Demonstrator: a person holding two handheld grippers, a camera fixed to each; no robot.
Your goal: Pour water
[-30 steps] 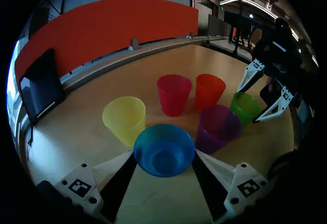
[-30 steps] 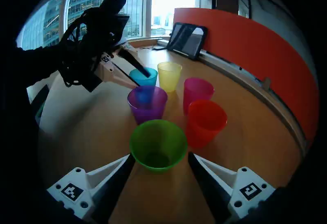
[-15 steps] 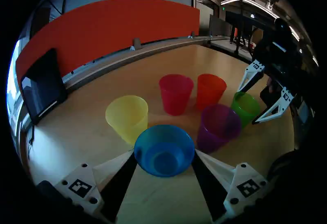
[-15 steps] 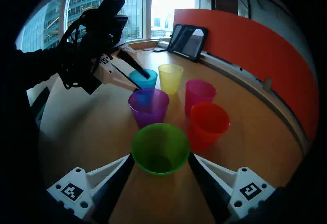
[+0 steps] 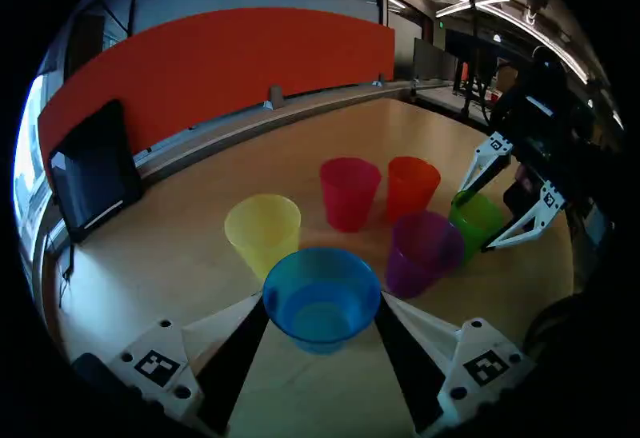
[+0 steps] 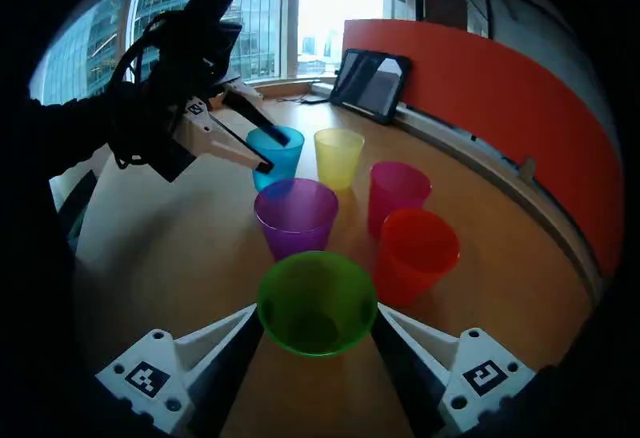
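Blue cup point(image 5: 322, 298): sits between the 2 fingers of the left gripper point(image 5: 322, 304), close under its camera, mouth up. A paler level shows inside, but I cannot tell whether it is water.
Blue cup seen from the right gripper view: upright, at the far left of the group, its base hidden behind the purple cup point(image 6: 296, 216), so I cannot tell whether it stands on the table or is raised.
Left gripper: clenched on the blue cup, 1 finger pressed to each side of the wall.
Green cup point(image 6: 317, 302): between the fingers of the right gripper point(image 6: 317, 312), mouth up, nearest to that camera.
Right gripper: grasping the green cup, both fingers against its sides; the left gripper view shows the same grip from farther off.
Other cups: 4 stand free on the table: the purple cup just beside the green one, a yellow cup point(image 5: 264, 230) just beside the blue one, a pink cup point(image 5: 350, 192) and an orange cup point(image 5: 412, 186) side by side behind them.
Layout: the 6 cups form a loose ring, all upright.
Hands: a dark-gloved hand point(image 6: 152, 118) holds the left gripper.
Table point(image 5: 176, 254): light wood.
Tablet point(image 5: 92, 170): dark, propped near the table's far edge.
Wall point(image 5: 224, 62): long orange panel behind the table.
Windows point(image 6: 260, 30): bright, with tall buildings outside.
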